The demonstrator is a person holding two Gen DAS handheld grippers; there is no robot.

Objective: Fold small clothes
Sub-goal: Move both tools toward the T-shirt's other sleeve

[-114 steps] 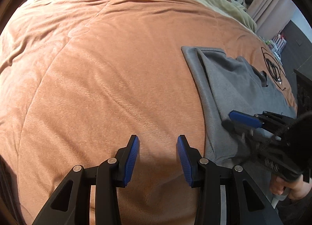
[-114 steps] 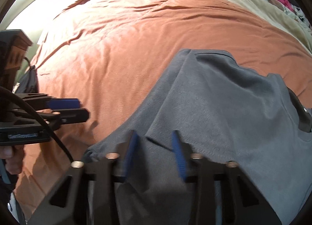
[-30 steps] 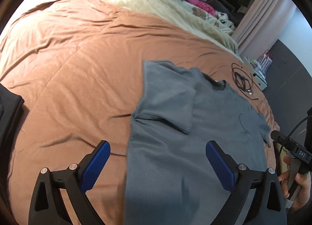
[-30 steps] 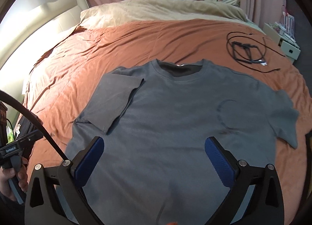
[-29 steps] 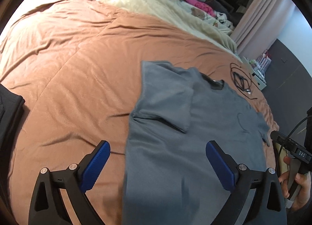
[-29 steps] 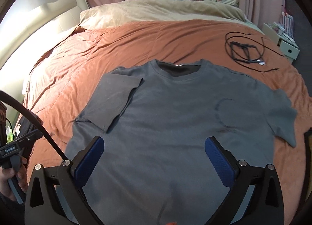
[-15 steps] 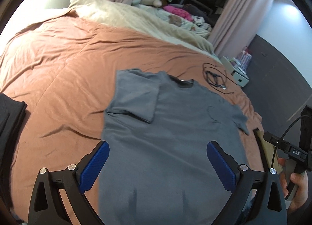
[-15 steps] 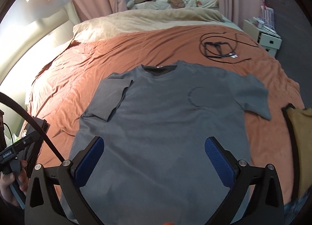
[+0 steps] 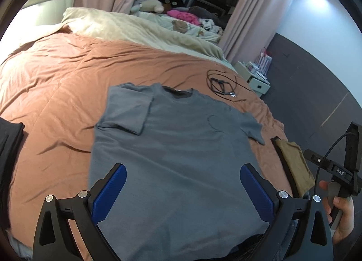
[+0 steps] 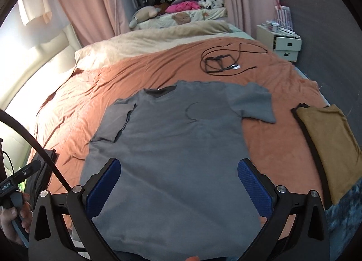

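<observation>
A grey T-shirt (image 9: 176,147) (image 10: 172,147) lies flat on the rust-orange bedspread (image 9: 56,84) (image 10: 90,84), neck away from me. Its left sleeve (image 9: 129,107) is folded in over the body; the right sleeve (image 10: 251,102) lies spread out. My left gripper (image 9: 183,193) hovers wide open above the shirt's lower part with nothing between its blue pads. My right gripper (image 10: 178,188) is also wide open over the hem and holds nothing. The other hand-held gripper shows at each view's edge (image 9: 334,172) (image 10: 15,181).
A mustard garment (image 10: 330,145) (image 9: 294,166) lies on the bed's right side. A dark garment (image 9: 9,143) sits at the left edge. Black cables (image 10: 224,59) (image 9: 221,84) lie beyond the shirt. A beige blanket (image 10: 147,41), soft toys and a white drawer unit (image 10: 285,46) are farther back.
Both grippers opened wide, let go of the shirt and pulled back and up from it. The shirt now lies spread flat with its left sleeve folded in.
</observation>
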